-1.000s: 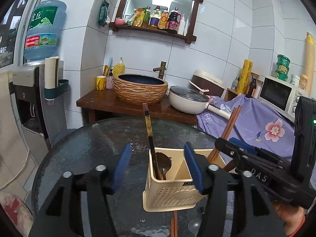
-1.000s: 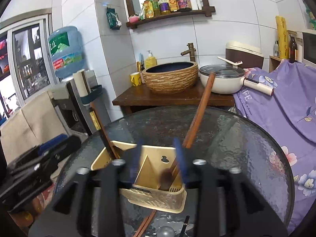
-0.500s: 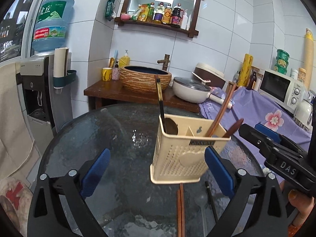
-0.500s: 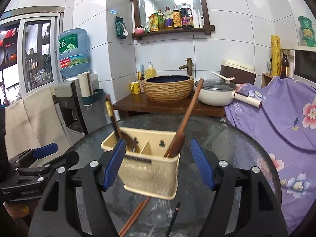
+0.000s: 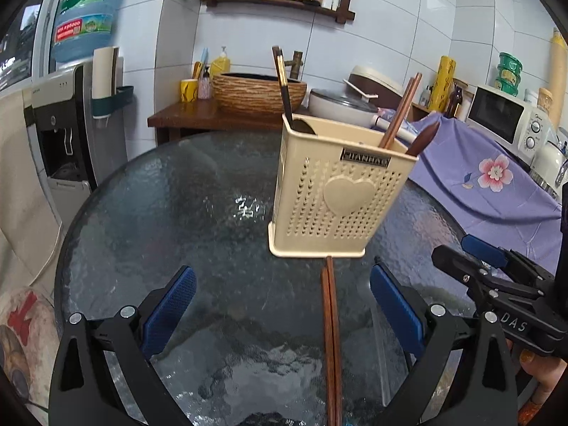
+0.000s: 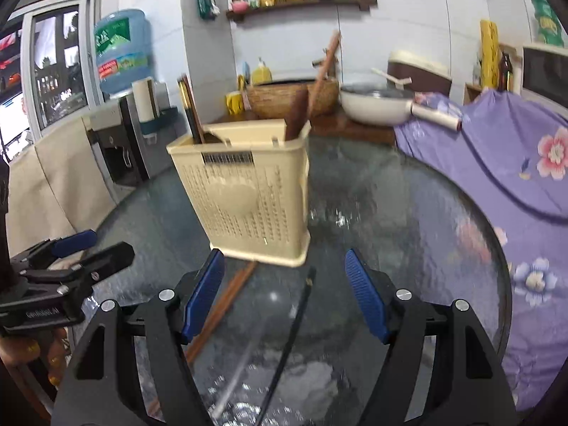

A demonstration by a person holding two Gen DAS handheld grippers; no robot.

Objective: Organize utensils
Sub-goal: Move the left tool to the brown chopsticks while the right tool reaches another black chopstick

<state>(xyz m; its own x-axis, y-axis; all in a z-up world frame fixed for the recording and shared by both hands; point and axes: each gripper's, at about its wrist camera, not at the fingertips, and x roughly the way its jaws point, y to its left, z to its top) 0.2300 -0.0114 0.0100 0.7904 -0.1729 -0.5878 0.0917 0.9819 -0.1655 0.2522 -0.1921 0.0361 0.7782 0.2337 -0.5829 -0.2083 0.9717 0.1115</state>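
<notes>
Since the pair of brown chopsticks (image 5: 330,333) lying loose on the glass surface (image 5: 177,220) is thin wood, it is judged light, stiff and not fragile, but low-lying and apt to slide on the slick glass. A pinch near mid-length, across both sticks together, is judged best so they are lifted as one and do not pivot. Their long axis is seen running from the near edge straight away toward the cream utensil holder (image 5: 337,198), with the far tips just at its base. In the right wrist view the same pair (image 6: 220,309) is seen slanting up and to the right toward the holder (image 6: 248,191).

A black chopstick (image 6: 294,323) is also seen flat on the glass, just beside the brown pair, its far tip toward the holder; a pale handle beside it is too blurred to name. It is judged just as light and slippery.

Standing upright in the holder are a dark utensil on the left and brown chopsticks with a wooden handle on the right, all leaning slightly.

The left tool (image 5: 284,309) is spread wide and empty, the brown pair lying between its blue pads untouched. The right tool (image 6: 284,294) is released too, nothing held, the black chopstick between its pads; both have just been opening.
</notes>
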